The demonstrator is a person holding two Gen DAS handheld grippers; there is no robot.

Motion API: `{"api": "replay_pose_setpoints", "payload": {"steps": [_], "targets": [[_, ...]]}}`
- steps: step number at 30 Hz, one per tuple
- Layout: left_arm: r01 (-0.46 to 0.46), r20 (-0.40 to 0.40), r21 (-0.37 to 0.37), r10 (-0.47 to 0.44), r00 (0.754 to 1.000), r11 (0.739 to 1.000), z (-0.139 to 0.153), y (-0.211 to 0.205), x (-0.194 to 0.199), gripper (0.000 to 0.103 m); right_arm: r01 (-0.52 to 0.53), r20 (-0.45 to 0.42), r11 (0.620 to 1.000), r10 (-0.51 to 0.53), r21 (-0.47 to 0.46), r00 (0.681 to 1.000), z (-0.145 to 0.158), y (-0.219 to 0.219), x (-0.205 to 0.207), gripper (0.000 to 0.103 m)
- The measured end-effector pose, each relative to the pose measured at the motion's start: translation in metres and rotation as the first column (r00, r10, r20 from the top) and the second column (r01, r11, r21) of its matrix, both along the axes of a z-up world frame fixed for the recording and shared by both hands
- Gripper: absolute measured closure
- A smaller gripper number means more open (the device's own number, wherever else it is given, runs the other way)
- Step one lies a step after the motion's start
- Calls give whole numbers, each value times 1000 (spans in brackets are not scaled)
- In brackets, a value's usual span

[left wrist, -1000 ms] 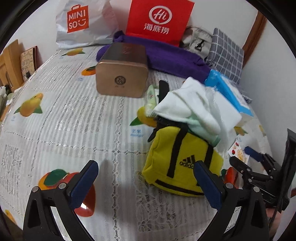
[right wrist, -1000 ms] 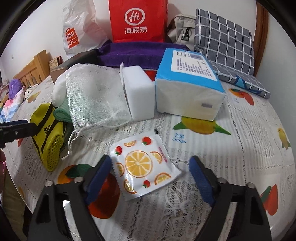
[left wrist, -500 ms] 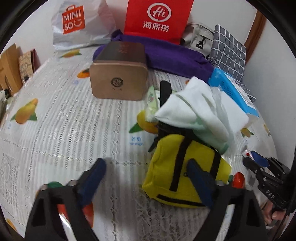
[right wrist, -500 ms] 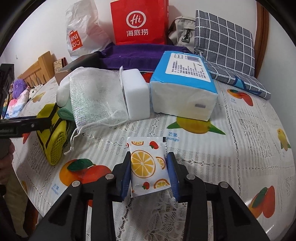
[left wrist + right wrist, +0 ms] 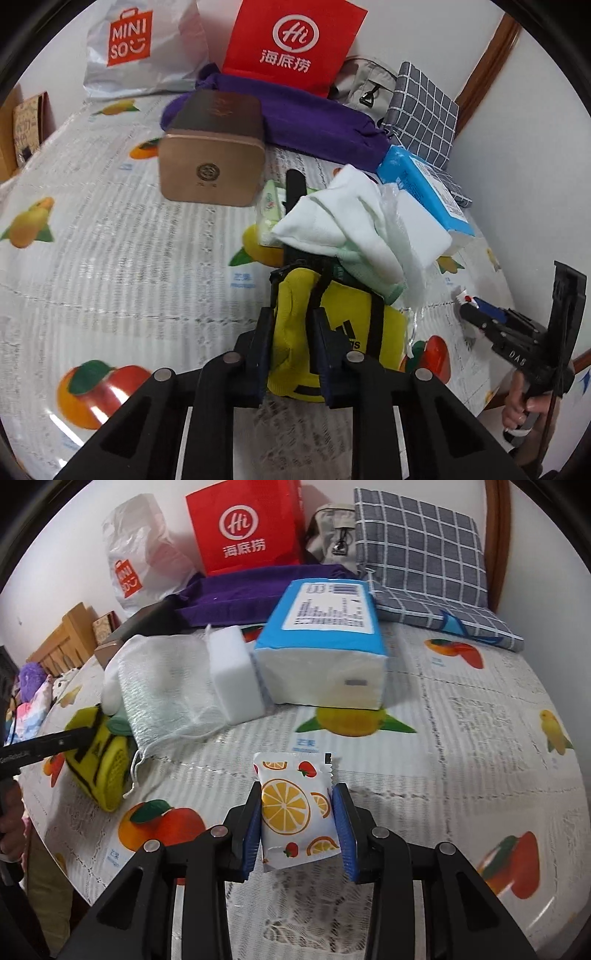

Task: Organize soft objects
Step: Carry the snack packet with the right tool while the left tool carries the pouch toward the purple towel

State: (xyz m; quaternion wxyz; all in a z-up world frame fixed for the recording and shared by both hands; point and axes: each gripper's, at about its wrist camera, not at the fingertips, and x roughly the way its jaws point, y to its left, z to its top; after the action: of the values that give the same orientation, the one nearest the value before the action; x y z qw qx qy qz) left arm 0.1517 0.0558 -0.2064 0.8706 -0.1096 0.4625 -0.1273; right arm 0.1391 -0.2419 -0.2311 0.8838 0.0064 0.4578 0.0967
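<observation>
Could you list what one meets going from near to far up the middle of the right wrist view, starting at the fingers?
Right gripper shut on the fruit-print packet → blue tissue pack → purple cloth → red Hi bag.

In your right wrist view the tissue pack [image 5: 321, 657] sits centre on the bed [image 5: 461, 716], the sponge block [image 5: 234, 679] touching its left side, the mesh bag [image 5: 166, 686] further left, the pillow [image 5: 421, 554] behind at upper right.
</observation>
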Motion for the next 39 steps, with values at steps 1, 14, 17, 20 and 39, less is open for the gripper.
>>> {"api": "replay_pose_setpoints", "payload": {"steps": [1, 14, 17, 20, 39], "targets": [[-2, 6, 2, 2, 1000, 1000, 3, 3, -3, 83, 6, 1, 1000, -6, -4, 1000, 0, -1, -1, 67], [-79, 47, -24, 80, 996, 997, 33, 45, -17, 85, 38, 7, 999, -38, 4, 999, 20, -5, -8, 67], [-82, 61, -19, 83, 995, 996, 40, 48, -17, 86, 34, 26, 999, -34, 3, 999, 33, -1, -8, 67], [-83, 68, -27, 85, 994, 996, 45, 52, -17, 87, 32, 38, 999, -32, 2, 999, 43, 1, -7, 67], [-106, 141, 9, 104, 985, 994, 98, 51, 15, 87, 4, 137, 999, 1, -34, 991, 100, 14, 34, 67]]}}
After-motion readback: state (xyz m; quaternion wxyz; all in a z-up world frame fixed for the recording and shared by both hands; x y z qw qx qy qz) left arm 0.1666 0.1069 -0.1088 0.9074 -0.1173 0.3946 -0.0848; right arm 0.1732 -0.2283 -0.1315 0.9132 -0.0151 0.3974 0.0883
